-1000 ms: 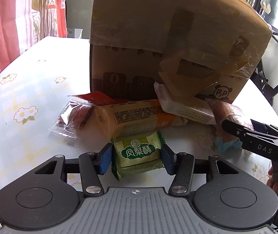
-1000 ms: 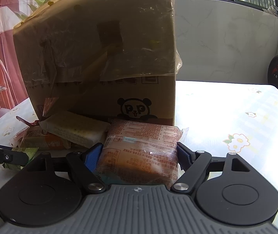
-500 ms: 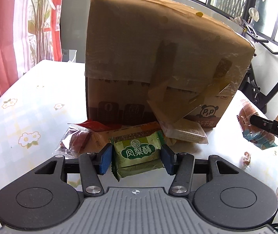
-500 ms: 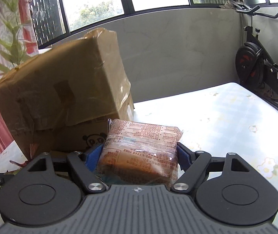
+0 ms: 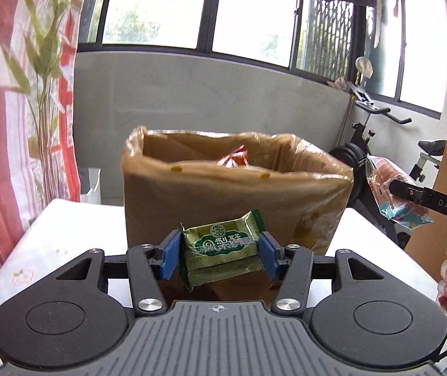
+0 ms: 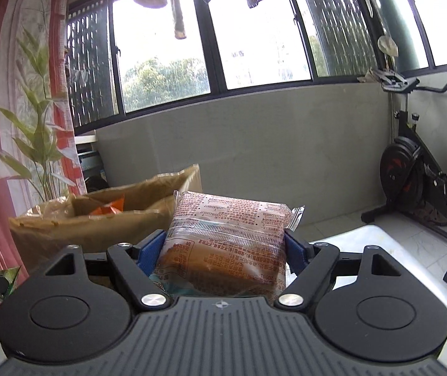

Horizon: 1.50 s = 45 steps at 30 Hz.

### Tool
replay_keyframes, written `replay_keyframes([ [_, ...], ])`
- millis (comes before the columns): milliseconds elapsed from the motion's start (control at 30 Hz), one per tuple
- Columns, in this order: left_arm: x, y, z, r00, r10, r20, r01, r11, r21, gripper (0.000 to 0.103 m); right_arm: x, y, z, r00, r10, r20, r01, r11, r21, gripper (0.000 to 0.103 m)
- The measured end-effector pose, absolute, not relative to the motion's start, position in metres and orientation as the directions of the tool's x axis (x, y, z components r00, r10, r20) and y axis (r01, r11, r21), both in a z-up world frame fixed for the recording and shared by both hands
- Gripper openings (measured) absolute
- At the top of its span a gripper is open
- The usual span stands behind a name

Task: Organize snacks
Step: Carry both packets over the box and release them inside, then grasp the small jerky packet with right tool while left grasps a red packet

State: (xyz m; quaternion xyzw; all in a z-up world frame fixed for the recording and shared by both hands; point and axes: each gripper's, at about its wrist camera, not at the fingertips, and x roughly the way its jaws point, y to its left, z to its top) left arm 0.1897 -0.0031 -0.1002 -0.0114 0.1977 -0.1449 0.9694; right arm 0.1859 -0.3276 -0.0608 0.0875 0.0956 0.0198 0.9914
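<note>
My left gripper (image 5: pixel 218 255) is shut on a green pineapple-cake packet (image 5: pixel 222 250) and holds it up in front of the open cardboard box (image 5: pixel 233 194), near its rim height. My right gripper (image 6: pixel 225 252) is shut on a clear-wrapped brown cake packet (image 6: pixel 226 244), raised to the right of the box (image 6: pixel 98 219). The right gripper with its packet (image 5: pixel 392 194) also shows at the right of the left wrist view. An orange wrapper (image 5: pixel 234 159) lies inside the box. The snacks on the table are hidden below the views.
The box stands on a white flowered table (image 5: pixel 67 228). Red curtains and a plant (image 5: pixel 42 78) are at the left. An exercise bike (image 6: pixel 417 172) stands on the floor to the right. A grey wall and windows lie behind.
Both grippers have risen with their packets from table level to about the box's rim. The open top of the box now shows; the snacks on the table have dropped out of view.
</note>
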Motion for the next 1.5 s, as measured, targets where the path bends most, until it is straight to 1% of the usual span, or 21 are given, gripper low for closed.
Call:
replay_keyframes([
  [100, 0.201, -0.008, -0.076, 0.892, -0.302, -0.336, 0.300, 0.952, -0.060, 0.056, 0.201, -0.323, -0.043, 0.985, 0.092, -0.148, -0.066, 0.983, 0.169, 0.080],
  [233, 0.229, -0.012, -0.048, 0.911, -0.296, -0.287, 0.285, 0.955, -0.081, 0.056, 0.230, -0.309, -0.024, 0.979, 0.165, -0.122, -0.144, 0.976, 0.164, 0.080],
  [333, 0.257, -0.018, -0.036, 0.920, -0.276, -0.279, 0.266, 0.961, -0.076, 0.057, 0.257, -0.290, -0.018, 0.971, 0.212, -0.110, -0.198, 0.972, 0.129, 0.080],
  [400, 0.278, -0.022, -0.033, 0.921, -0.253, -0.295, 0.244, 0.967, -0.066, 0.057, 0.277, -0.276, -0.016, 0.965, 0.229, -0.127, -0.215, 0.970, 0.114, 0.080],
  [500, 0.302, -0.027, -0.036, 0.930, -0.208, -0.303, 0.211, 0.977, -0.024, 0.057, 0.306, -0.260, -0.020, 0.955, 0.239, -0.178, -0.219, 0.968, 0.121, 0.080],
  [567, 0.320, -0.028, -0.042, 0.920, -0.186, -0.346, 0.187, 0.982, -0.031, 0.057, 0.319, -0.254, -0.024, 0.950, 0.232, -0.211, -0.208, 0.970, 0.129, 0.080],
  [633, 0.335, -0.027, -0.048, 0.905, -0.195, -0.378, 0.187, 0.981, -0.058, 0.057, 0.328, -0.253, -0.030, 0.940, 0.229, -0.251, -0.199, 0.970, 0.140, 0.080],
  [733, 0.343, -0.028, -0.058, 0.880, -0.207, -0.428, 0.204, 0.978, -0.053, 0.060, 0.335, -0.252, -0.038, 0.931, 0.212, -0.296, -0.182, 0.975, 0.123, 0.080],
  [800, 0.345, -0.029, -0.063, 0.875, -0.181, -0.449, 0.185, 0.982, -0.034, 0.072, 0.336, -0.254, -0.042, 0.921, 0.210, -0.327, -0.182, 0.977, 0.112, 0.082],
  [867, 0.341, -0.022, -0.064, 0.884, -0.168, -0.436, 0.172, 0.985, -0.032, 0.077, 0.331, -0.257, -0.041, 0.922, 0.222, -0.319, -0.192, 0.974, 0.122, 0.082],
  [933, 0.337, -0.015, -0.063, 0.885, -0.177, -0.431, 0.170, 0.984, -0.056, 0.077, 0.323, -0.261, -0.037, 0.927, 0.231, -0.294, -0.201, 0.971, 0.129, 0.087],
  [1000, 0.332, -0.008, -0.061, 0.884, -0.182, -0.431, 0.165, 0.983, -0.076, 0.077, 0.315, -0.263, -0.033, 0.930, 0.246, -0.272, -0.220, 0.968, 0.120, 0.087],
  [1167, 0.316, 0.009, -0.053, 0.897, -0.172, -0.406, 0.155, 0.985, -0.076, 0.077, 0.288, -0.270, -0.030, 0.938, 0.260, -0.229, -0.240, 0.964, 0.113, 0.087],
  [1333, 0.281, 0.027, -0.056, 0.915, -0.149, -0.374, 0.120, 0.988, -0.098, 0.077, 0.253, -0.286, -0.039, 0.948, 0.247, -0.199, -0.225, 0.966, 0.124, 0.087],
  [1433, 0.263, 0.034, -0.068, 0.920, -0.133, -0.369, 0.095, 0.988, -0.121, 0.077, 0.233, -0.299, -0.053, 0.950, 0.228, -0.215, -0.199, 0.969, 0.149, 0.087],
  [1500, 0.255, 0.036, -0.079, 0.916, -0.127, -0.380, 0.081, 0.988, -0.133, 0.077, 0.223, -0.307, -0.067, 0.948, 0.203, -0.246, -0.166, 0.972, 0.164, 0.087],
])
